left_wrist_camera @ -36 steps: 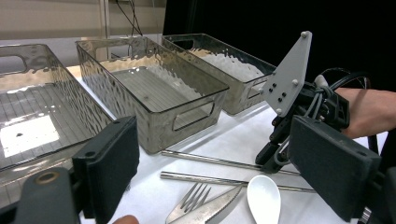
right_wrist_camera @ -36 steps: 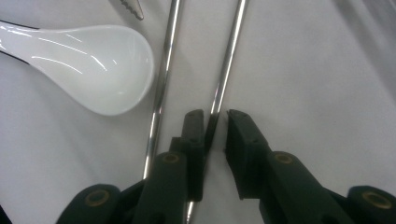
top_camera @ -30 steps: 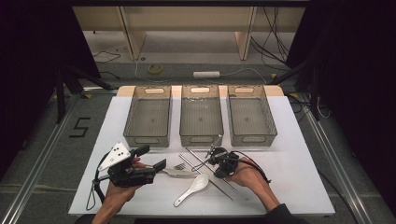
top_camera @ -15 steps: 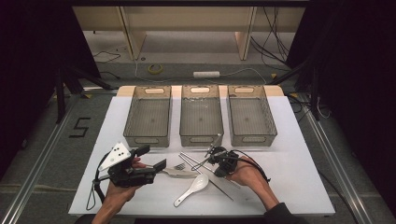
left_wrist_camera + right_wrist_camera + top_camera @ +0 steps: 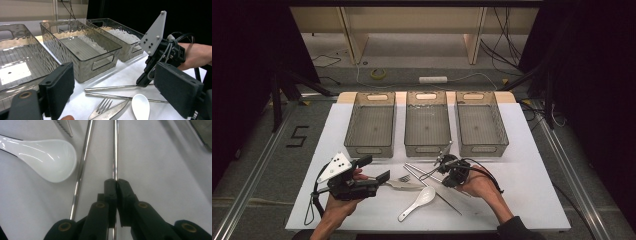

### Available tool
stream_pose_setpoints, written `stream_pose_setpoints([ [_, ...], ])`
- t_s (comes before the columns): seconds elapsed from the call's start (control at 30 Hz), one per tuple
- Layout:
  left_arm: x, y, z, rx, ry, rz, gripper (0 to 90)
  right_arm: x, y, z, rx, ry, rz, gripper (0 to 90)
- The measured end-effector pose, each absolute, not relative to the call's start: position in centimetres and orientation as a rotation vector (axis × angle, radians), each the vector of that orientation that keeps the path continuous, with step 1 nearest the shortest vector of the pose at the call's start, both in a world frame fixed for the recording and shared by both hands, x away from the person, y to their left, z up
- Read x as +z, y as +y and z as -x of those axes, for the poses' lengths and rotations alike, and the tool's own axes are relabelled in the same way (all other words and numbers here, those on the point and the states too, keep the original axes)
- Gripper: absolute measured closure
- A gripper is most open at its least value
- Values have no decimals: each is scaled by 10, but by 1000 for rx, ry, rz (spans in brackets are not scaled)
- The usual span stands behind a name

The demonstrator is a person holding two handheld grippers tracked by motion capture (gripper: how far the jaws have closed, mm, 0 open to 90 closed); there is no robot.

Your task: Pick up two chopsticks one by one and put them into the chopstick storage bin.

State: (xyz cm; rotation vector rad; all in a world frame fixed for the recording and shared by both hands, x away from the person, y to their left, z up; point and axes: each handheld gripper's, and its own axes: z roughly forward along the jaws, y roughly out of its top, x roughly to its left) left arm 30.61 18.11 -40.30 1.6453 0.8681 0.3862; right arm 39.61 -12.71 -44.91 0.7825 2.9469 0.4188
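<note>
Right gripper (image 5: 116, 181) is clamped on one metal chopstick (image 5: 115, 150), jaws pinched tight around it, down at the white table (image 5: 532, 165) in front of the middle bin (image 5: 427, 125). Second chopstick (image 5: 82, 162) lies just beside it, free. White spoon (image 5: 418, 202) is near, with a fork (image 5: 398, 179) and knife (image 5: 404, 185) alongside. Left gripper (image 5: 374, 170) has its jaws wide, holding nothing, pointed at the cutlery.

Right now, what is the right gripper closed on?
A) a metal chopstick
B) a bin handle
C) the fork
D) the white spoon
A: in the right gripper view the right gripper has its jaws pinched together on one metal chopstick, while the white spoon lies apart to the side, untouched.
</note>
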Motion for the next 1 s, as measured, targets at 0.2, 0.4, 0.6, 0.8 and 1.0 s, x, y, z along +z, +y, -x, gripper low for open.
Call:
stream_pose_setpoints([
  [0.2,-403,181,-307,382,872,-1645,165,-440,-132,-396,464,2932,-813,875],
  [0.4,-404,179,-309,378,881,-1662,165,-432,-139,-396,497,2915,-819,875],
  [0.6,-406,175,-313,366,885,-1687,169,-427,-142,-396,499,2904,-810,876],
  [0.8,-415,157,-332,314,890,-1799,173,-421,-144,-396,498,2892,-801,876],
  [1.0,-425,136,-350,281,859,-1894,179,-414,-143,-395,503,2888,-784,876],
])
